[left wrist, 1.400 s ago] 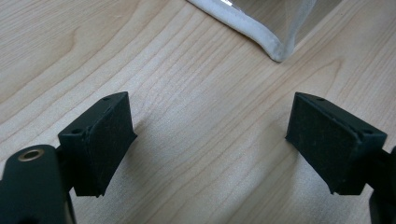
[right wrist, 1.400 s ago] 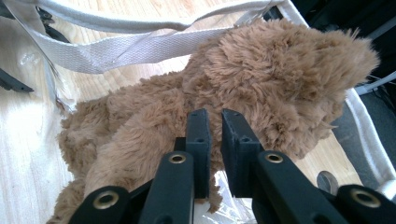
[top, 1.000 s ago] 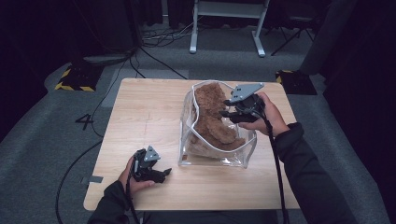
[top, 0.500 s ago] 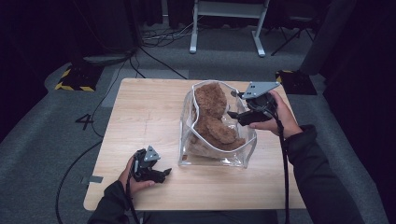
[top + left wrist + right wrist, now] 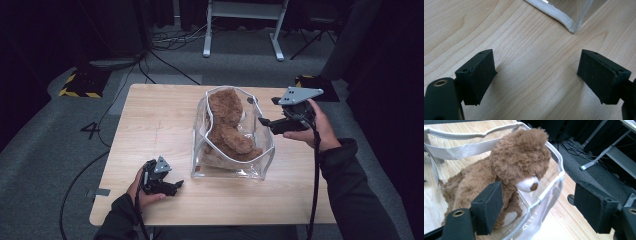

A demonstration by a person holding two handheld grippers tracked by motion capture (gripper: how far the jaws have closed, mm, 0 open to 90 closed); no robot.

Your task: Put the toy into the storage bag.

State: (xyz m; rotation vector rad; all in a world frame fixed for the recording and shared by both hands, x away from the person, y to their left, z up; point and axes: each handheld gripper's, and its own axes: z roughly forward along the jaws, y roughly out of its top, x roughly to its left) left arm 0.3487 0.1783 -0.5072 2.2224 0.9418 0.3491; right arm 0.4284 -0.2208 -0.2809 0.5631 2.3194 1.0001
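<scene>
Item: brown teddy bear [image 5: 226,127], lying inside a clear plastic bag [image 5: 260,165] with white trim, bag open at the top. Bag stands right of centre on the wooden table [image 5: 155,125].

Right gripper [image 5: 266,123]: just beside the bag's right rim, jaws wide after opening just now, nothing between them; in the right gripper view they frame the bear's head [image 5: 524,157].

Left gripper [image 5: 176,185]: near the bag's near-left corner, resting low over the table, jaws wide apart, empty.

High view looks down from six o'clock; both gripper views sit close, sharing the clear white-trimmed plastic bag [image 5: 232,150] [image 5: 564,15] [image 5: 544,195].
</scene>
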